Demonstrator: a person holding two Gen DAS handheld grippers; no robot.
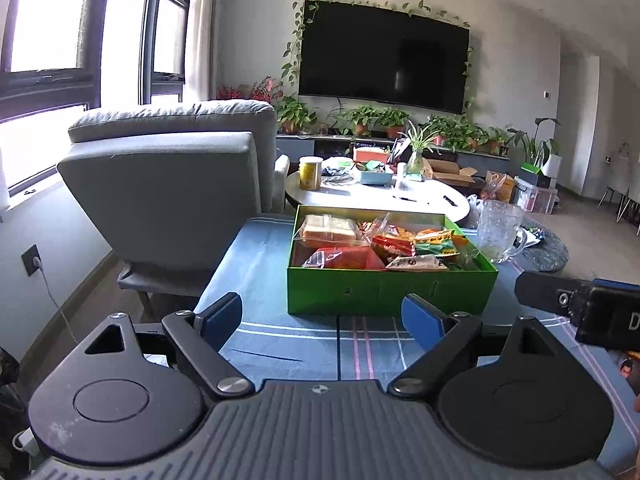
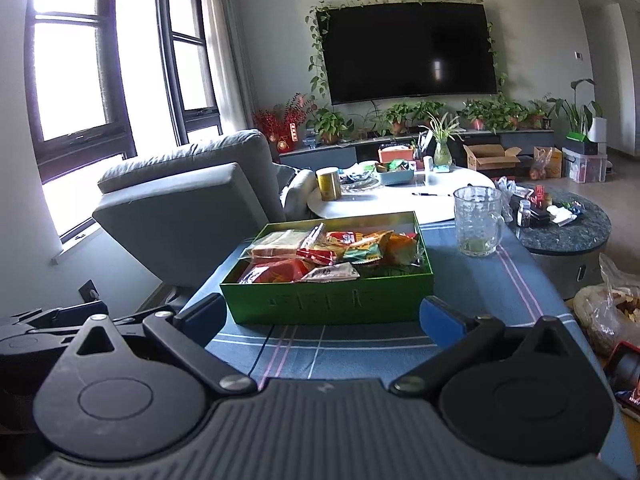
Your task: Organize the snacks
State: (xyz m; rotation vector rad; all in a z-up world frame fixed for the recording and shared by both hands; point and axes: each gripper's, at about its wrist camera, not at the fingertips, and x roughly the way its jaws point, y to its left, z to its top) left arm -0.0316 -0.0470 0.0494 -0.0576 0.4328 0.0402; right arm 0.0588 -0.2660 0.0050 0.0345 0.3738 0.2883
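A green box (image 1: 384, 288) stands on a blue checked tablecloth (image 1: 320, 340). It holds several snack packets, among them a clear bag of bread (image 1: 330, 230) and a red packet (image 1: 344, 258). The box also shows in the right wrist view (image 2: 328, 300), with the bread bag (image 2: 276, 244) at its left. My left gripper (image 1: 322, 318) is open and empty, just short of the box's near wall. My right gripper (image 2: 320, 316) is open and empty, also in front of the box. The right gripper's body shows at the left wrist view's right edge (image 1: 580, 304).
A glass mug (image 2: 478, 220) stands on the cloth right of the box. A grey armchair (image 2: 192, 208) is to the left. Behind are a white coffee table (image 2: 400, 196) with clutter and a dark round table (image 2: 568, 228). A plastic bag (image 2: 608, 312) lies at the right.
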